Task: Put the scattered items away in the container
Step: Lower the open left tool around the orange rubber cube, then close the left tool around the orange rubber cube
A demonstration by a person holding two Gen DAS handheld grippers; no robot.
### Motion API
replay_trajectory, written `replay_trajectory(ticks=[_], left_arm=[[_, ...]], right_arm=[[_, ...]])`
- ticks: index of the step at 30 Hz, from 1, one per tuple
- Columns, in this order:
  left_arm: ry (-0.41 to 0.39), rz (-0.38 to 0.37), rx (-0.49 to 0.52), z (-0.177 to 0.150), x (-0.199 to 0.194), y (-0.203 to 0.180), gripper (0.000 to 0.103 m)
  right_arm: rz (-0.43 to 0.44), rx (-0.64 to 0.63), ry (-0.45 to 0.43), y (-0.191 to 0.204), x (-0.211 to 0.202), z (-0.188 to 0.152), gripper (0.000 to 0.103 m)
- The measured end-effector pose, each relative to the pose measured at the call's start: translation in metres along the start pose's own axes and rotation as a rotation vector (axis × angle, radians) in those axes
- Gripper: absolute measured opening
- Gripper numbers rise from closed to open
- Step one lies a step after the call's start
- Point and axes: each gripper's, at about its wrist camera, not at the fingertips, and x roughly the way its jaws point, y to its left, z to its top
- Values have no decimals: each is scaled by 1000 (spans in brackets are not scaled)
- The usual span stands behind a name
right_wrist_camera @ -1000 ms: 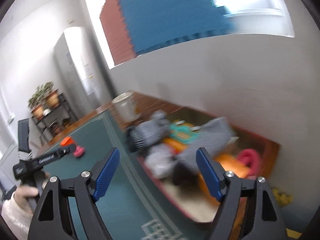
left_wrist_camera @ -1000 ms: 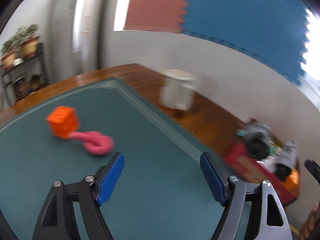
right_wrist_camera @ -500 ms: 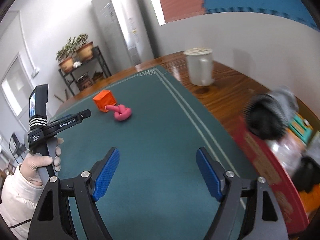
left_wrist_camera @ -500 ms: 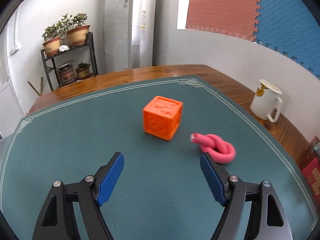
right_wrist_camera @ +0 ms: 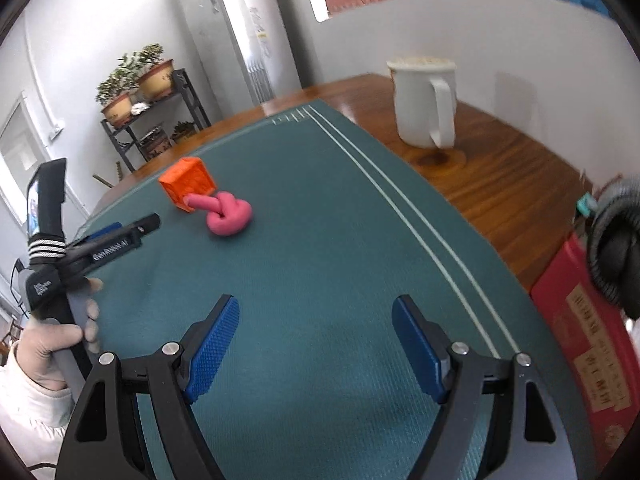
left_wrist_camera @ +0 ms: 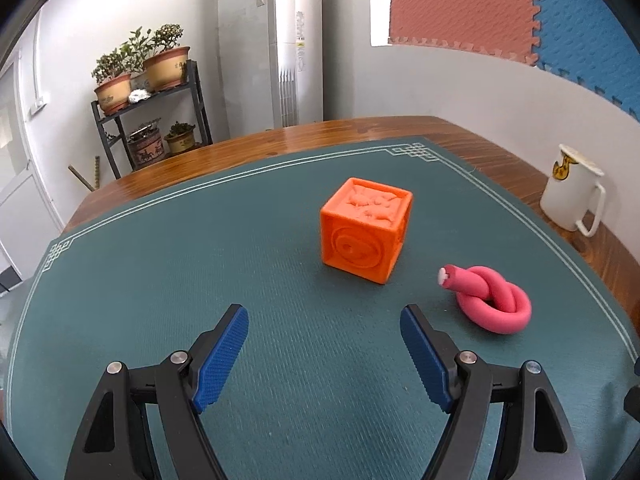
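An orange embossed cube (left_wrist_camera: 366,230) sits on the green mat, with a pink knotted foam tube (left_wrist_camera: 490,298) just right of it. My left gripper (left_wrist_camera: 324,354) is open and empty, a short way in front of the cube. From the right wrist view the cube (right_wrist_camera: 188,188) and the pink knot (right_wrist_camera: 228,214) lie far ahead at the left. My right gripper (right_wrist_camera: 316,344) is open over bare mat with nothing between its fingers. The red container (right_wrist_camera: 580,332) shows at the right edge, a dark item (right_wrist_camera: 616,256) poking out of it.
A white mug (left_wrist_camera: 570,194) stands on the wooden table edge at the right; the right wrist view has the mug (right_wrist_camera: 426,102) ahead. A gloved hand (right_wrist_camera: 56,340) holds the left gripper's handle at the left. A plant shelf (left_wrist_camera: 148,120) stands beyond the table.
Both views have swung left, away from the red container toward the cube and pink knot. The cube now lies ahead of my left gripper and looks closer. Neither gripper's opening has changed.
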Motion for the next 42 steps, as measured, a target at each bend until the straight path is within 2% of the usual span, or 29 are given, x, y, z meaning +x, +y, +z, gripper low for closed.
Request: replay_trajectory(ticks=[17,27,38,39,40,41,42], left_arm=[[9,-8,43,22,24,-14,80],[32,-23,119,45,53,-23,80],[99,-64,128,54,77,-26,80],[96,-65,134,53,76,-27,76],[94,-67,140,53,75,-28,65],[91,-68,144,52,74,-29,60],[84,-68,145,52,72,-30,60]], right_arm=[[15,-26,33,4,6,-4,82],[40,-47,56,10,10,-6,82],[33,-89,52,19,12,-7,82],[30,-92,53,19,13,-8,82],[27,-94,52,20,13,-8,82],[24,-95,48,20,13,-8,82],[22,-96,44,19,12,-8,82]])
